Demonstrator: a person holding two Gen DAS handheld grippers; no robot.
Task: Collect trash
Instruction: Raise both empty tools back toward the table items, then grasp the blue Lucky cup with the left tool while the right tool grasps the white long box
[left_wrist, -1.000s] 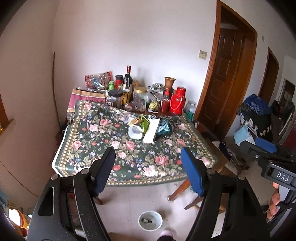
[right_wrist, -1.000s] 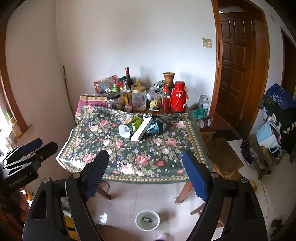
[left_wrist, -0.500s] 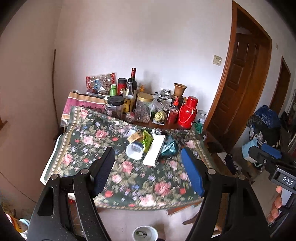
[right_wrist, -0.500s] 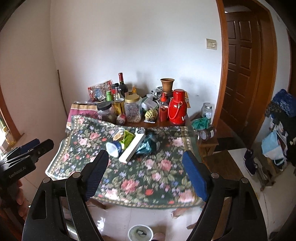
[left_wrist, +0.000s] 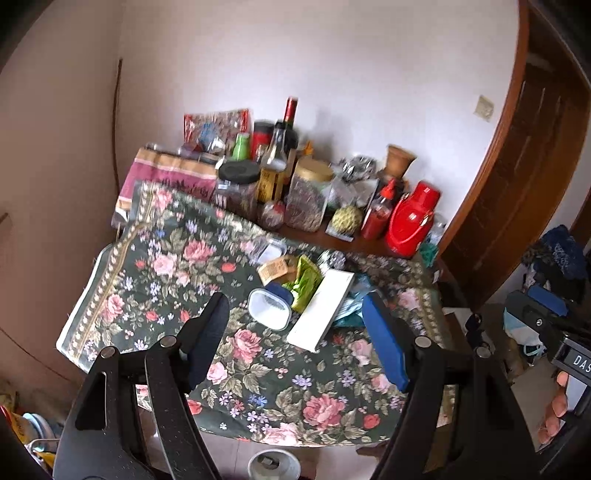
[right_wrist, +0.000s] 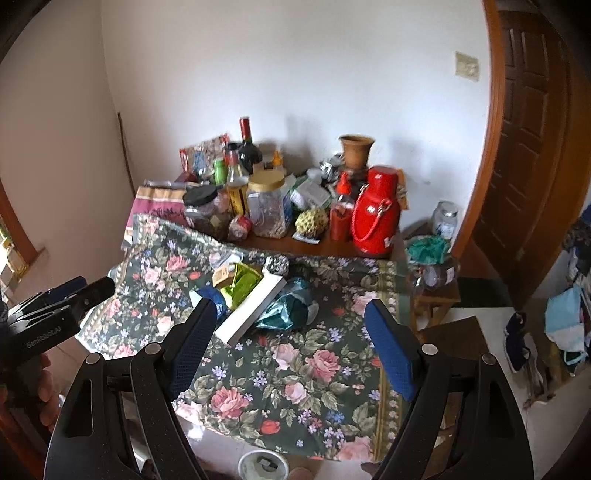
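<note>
Both grippers have closed in on the table (left_wrist: 110, 314) since a second ago; it fills more of each view. Left gripper (left_wrist: 295, 332) and right gripper (right_wrist: 291, 343): jaws wide, nothing between them. Trash sits mid-table toward the far edge: white box (left_wrist: 321, 306), tub (left_wrist: 269, 306), green wrapper (left_wrist: 304, 282), teal bag (right_wrist: 291, 306). Bin (left_wrist: 273, 465) on the floor at the near edge.

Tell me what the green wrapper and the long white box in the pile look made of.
Green wrapper: looks like glossy foil or plastic film, going by its creases and bright glints. Long white box: probably matte cardboard, with flat faces and crisp edges; plastic cannot be ruled out.
</note>
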